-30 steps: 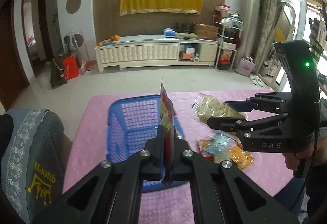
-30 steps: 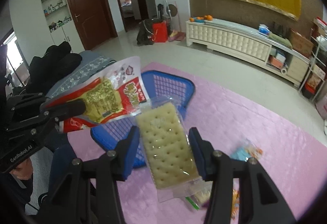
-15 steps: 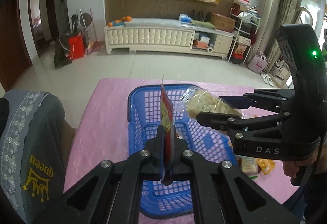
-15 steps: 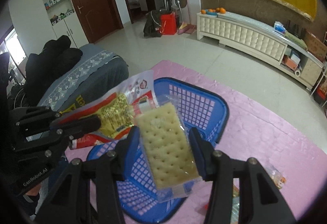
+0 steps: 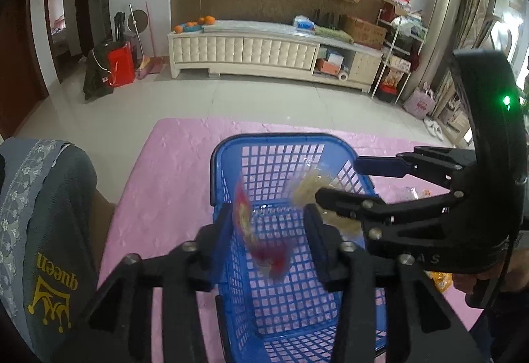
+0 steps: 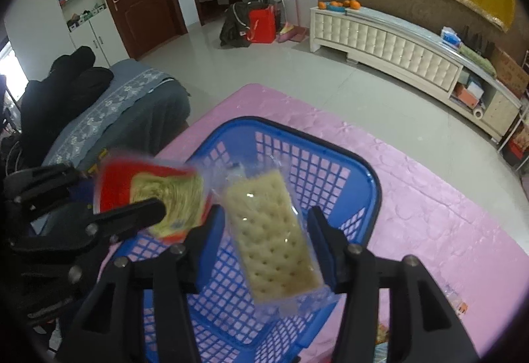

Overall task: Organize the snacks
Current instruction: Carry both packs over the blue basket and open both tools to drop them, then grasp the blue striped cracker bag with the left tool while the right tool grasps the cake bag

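Both packets loose over the basket, jaws apart.

On my left wrist view, my left gripper (image 5: pixel 267 224) stands spread; the blurred red snack packet (image 5: pixel 261 230) hangs between its fingers above the blue plastic mesh basket (image 5: pixel 284 144) on the pink tablecloth (image 5: pixel 172 164). On my right wrist view, my right gripper (image 6: pixel 264 234) gapes too; the clear-wrapped cracker packet (image 6: pixel 271 234) tilts between its fingers, touching neither that I can tell.

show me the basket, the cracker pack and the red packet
basket (image 6: pixel 372 184), right wrist view, far right rim
cracker pack (image 6: pixel 274 230), right wrist view, middle of the crackers
red packet (image 6: pixel 114 184), right wrist view, red left edge
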`<state>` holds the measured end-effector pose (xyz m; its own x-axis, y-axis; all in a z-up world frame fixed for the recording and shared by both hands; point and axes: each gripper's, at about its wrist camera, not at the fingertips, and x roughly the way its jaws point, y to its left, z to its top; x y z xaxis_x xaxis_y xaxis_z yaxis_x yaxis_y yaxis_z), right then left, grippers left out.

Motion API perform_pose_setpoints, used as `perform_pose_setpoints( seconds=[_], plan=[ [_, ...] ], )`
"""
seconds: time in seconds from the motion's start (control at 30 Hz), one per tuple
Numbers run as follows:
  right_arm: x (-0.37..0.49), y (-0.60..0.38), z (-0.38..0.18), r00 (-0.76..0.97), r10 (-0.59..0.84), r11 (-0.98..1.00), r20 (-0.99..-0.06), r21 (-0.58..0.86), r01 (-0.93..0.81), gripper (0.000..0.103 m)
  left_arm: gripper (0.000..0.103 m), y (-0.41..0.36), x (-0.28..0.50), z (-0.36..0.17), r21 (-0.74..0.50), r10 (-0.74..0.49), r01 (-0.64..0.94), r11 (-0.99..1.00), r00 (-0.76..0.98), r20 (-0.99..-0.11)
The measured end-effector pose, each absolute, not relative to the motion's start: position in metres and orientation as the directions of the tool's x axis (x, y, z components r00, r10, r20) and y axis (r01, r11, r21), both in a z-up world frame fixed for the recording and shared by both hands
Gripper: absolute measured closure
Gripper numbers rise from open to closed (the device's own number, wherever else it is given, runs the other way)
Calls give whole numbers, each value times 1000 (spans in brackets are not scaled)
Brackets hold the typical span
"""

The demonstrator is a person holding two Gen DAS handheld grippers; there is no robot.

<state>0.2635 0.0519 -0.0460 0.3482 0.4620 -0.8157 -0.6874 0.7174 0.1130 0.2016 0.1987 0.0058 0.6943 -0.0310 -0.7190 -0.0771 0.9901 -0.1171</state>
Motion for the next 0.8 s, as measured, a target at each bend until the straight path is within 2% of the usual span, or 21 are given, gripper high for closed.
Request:
perform_pose_setpoints(
  seconds=[0.03,0.07,0.33,0.7,0.8],
  plan=[
    [261,49,-43,367,463,722,-807,103,-684,24,60,197,199,7,-115,-27,-79,990,697,-717],
    [259,45,-39,391,459,730,-798,88,-678,19,58,196,197,8,-109,-23,-79,991,699,-715],
    [237,22,-10,466,435,761,-771,37,-648,15,32,175,175,30,-46,10,-55,997,743,-669],
    [191,-48,33,575,394,837,-717,22,-547,12,20,118,145,59,-19,-37,33,999,764,-645],
    [178,-68,44,612,376,853,-695,3,-521,7,20,96,137,61,6,-43,61,998,769,-638]
  ],
)
